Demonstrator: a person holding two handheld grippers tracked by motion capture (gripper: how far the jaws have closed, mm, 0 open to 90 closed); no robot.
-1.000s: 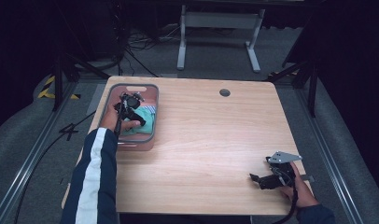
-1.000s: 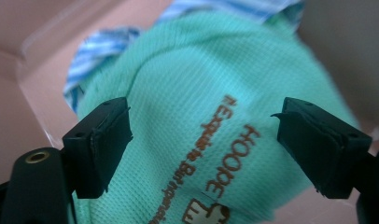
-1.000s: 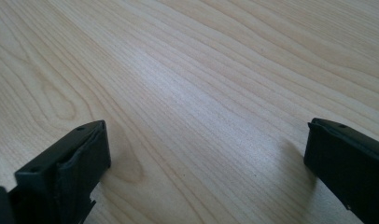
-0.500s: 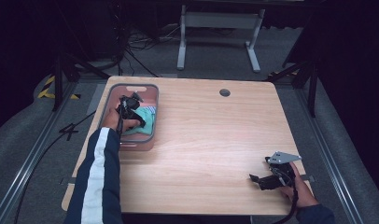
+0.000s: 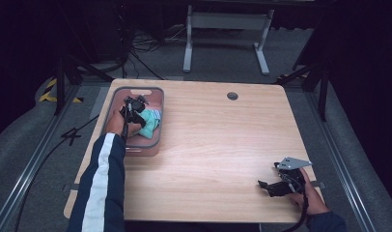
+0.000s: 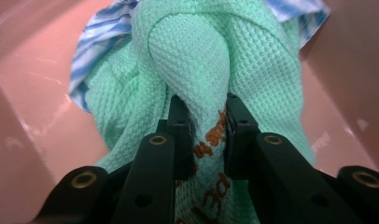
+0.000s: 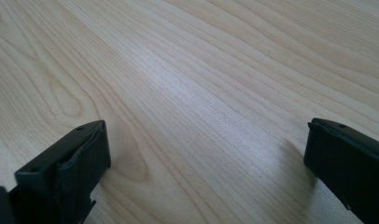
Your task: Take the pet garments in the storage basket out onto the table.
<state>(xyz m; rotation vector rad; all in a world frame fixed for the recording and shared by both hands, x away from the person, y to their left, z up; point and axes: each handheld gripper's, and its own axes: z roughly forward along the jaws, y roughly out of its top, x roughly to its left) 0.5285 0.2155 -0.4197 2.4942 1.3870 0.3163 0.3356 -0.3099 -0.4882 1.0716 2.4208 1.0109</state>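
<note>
The wooden table [image 5: 208, 145] carries a pink bin [image 5: 155, 141] at its left side, with a green cloth [image 6: 197, 70] lying inside on a blue striped cloth [image 6: 92, 44]. The left gripper [image 6: 207, 135] reaches into the bin, its fingers clamped on a fold of the green cloth. The right gripper [image 5: 270, 186] rests near the table's right front corner, fingers wide apart over bare wood.

Mint green, pink and pale wood

The cloth [image 6: 197, 60] is mint green with a waffle weave and orange lettering; a blue-and-white striped cloth [image 6: 101, 39] lies under it. The bin [image 5: 150, 145] is pink with a grey rim. The left tool [image 6: 204, 140] and the right tool [image 7: 206, 172] are black. The tabletop [image 5: 218, 140] is light wood grain. The sleeve [image 5: 100, 188] is navy with a white stripe.
</note>
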